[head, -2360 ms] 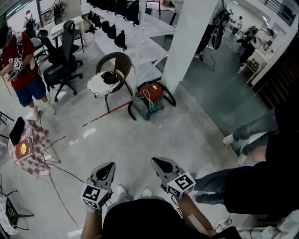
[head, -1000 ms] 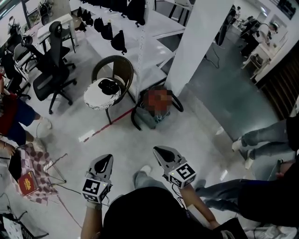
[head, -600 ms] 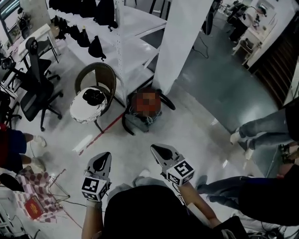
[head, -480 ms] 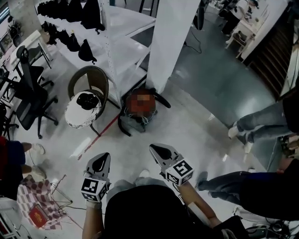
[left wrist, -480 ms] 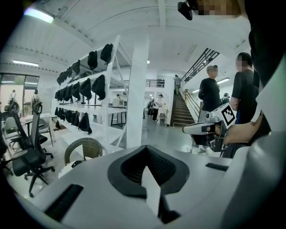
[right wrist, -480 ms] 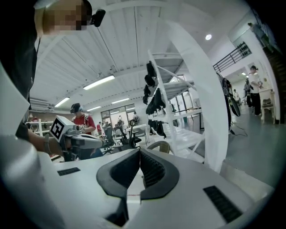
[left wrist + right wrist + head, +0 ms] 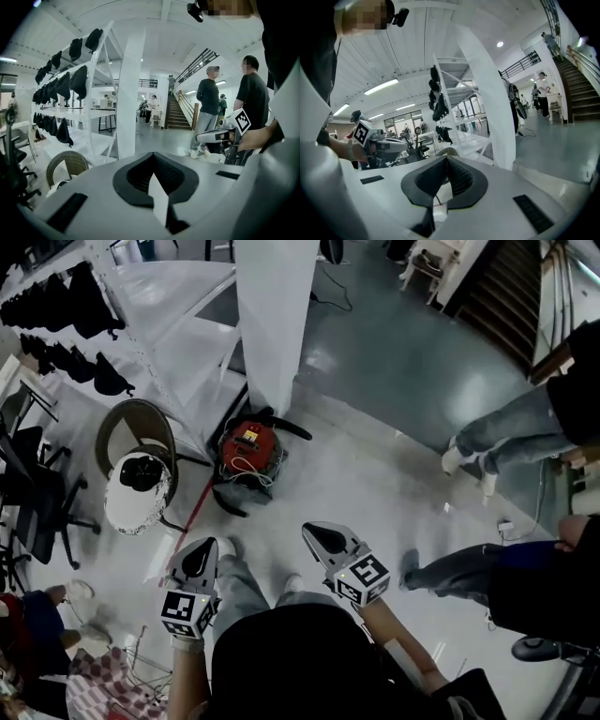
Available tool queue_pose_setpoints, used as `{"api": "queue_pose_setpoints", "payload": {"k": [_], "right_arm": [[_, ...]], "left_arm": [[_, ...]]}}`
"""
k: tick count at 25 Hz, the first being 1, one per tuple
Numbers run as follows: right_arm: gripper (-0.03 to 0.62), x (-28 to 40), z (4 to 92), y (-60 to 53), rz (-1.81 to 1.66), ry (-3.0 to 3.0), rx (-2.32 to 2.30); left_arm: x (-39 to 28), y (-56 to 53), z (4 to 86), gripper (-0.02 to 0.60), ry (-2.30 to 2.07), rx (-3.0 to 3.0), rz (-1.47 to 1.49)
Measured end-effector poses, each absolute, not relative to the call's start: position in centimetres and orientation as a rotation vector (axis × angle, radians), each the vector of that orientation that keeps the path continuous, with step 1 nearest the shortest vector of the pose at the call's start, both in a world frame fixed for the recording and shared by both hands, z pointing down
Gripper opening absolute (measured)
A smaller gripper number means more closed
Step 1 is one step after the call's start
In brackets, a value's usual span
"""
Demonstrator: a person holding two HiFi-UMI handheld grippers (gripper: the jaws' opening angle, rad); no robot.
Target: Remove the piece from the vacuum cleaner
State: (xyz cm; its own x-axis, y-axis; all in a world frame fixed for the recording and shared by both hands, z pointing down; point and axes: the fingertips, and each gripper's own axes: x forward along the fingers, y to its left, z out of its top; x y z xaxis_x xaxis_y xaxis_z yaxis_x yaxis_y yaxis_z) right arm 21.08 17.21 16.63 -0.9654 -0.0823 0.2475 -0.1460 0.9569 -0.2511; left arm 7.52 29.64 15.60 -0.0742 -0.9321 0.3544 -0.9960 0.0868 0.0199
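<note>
both grippers are up in front of the body, lower middle of the head view: the left gripper point(image 7: 202, 552) has its jaws drawn together on nothing, and the right gripper point(image 7: 317, 533) is the same, pinched closed and empty. the vacuum cleaner point(image 7: 248, 446), red-topped, sits on the floor point(image 7: 356, 474) above them in the frame, left of centre, at the foot of the white pillar point(image 7: 272, 324) and well apart from both tips. nothing on it looks touched, i'd say, so the whole job is ahead. now the hazards: a pale cord point(image 7: 246, 465) lies bunched on top of the body and the black hose point(image 7: 286, 426) curls round it, so a gripper going in carelessly could hook cord instead of the piece, and which piece is meant i can't tell from here. the jaws need to open before they arrive, or they'll only nudge the machine. it looks like a light canister, so a one-gripper pull may drag the whole thing across the smooth floor rather than free the part; the other gripper ought to steady the body. the wicker chair point(image 7: 131, 427) stands just beside it on the left, leaving tight room for the left gripper, and other people's legs point(image 7: 497, 423) stand off at the right edge.
</note>
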Motion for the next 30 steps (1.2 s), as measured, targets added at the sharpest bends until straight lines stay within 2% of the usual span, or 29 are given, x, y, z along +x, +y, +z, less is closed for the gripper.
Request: {"api": "queue_pose_setpoints", "payload": {"k": [6, 15, 30], "right_arm": [[0.028, 17.5, 17.5, 13.7, 0.423, -2.841, 0.365], [0.028, 6.0, 17.7, 8.9, 0.417, -2.661, 0.604], [0.029, -4.3, 25.1, 8.7, 0.342, -2.445, 0.603]], "left_arm": [[2.1, 24.3, 17.3, 0.017, -1.940, 2.043, 0.378], [-9.9, 16.3, 18.6, 0.018, -1.607, 2.196, 0.457], [-17.5, 12.6, 27.1, 0.020, -1.298, 2.283, 0.612]]}}
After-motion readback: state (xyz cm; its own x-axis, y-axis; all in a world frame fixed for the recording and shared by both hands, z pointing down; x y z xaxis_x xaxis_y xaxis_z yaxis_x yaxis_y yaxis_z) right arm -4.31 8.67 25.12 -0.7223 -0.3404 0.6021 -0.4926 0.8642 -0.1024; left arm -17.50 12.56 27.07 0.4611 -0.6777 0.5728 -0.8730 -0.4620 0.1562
